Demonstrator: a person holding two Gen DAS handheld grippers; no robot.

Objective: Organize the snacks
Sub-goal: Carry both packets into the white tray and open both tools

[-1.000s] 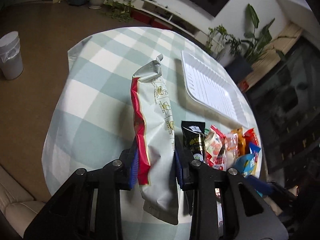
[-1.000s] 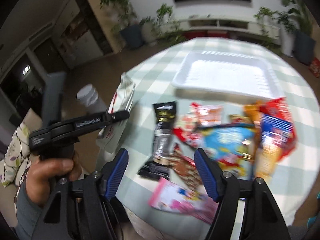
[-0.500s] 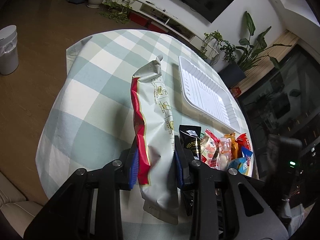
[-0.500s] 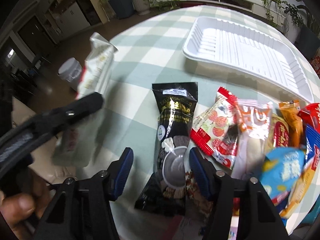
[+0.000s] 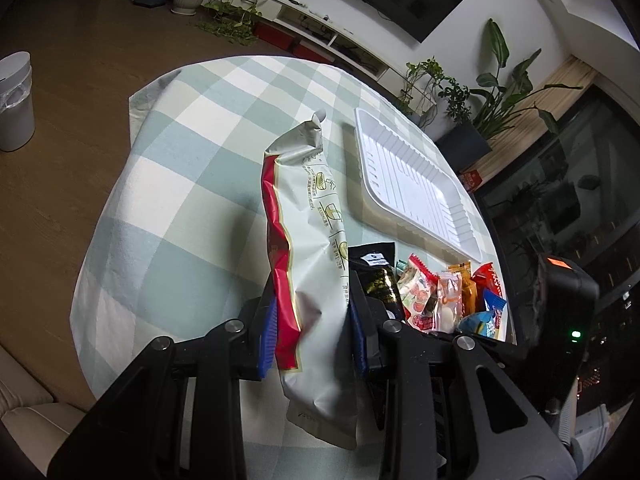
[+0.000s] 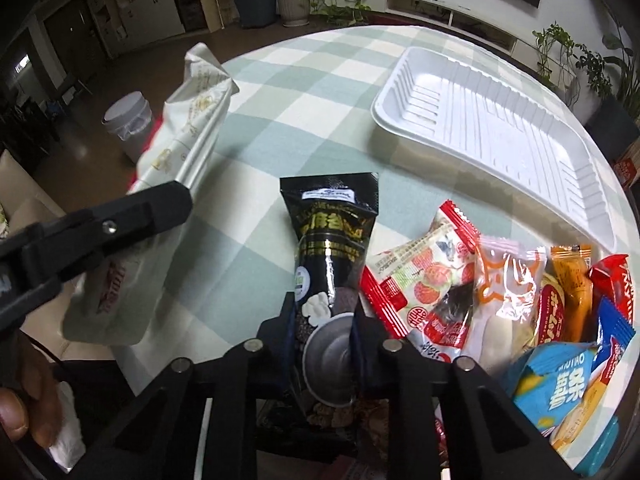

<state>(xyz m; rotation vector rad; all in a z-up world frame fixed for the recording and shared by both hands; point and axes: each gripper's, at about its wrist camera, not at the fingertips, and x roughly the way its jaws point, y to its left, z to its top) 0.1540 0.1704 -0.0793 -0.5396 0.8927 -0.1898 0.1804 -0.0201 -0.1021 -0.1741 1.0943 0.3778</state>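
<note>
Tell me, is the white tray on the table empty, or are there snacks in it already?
Empty. The white tray shows only its bare ribbed floor in both views; the snack pile lies on the checked tablecloth beside it.

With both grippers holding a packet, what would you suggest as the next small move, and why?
Probably lift the black packet off the table: the right gripper is shut on its lower end while it lies beside the snack pile. The white tray is empty, and the left gripper already holds the white-and-red packet.
</note>
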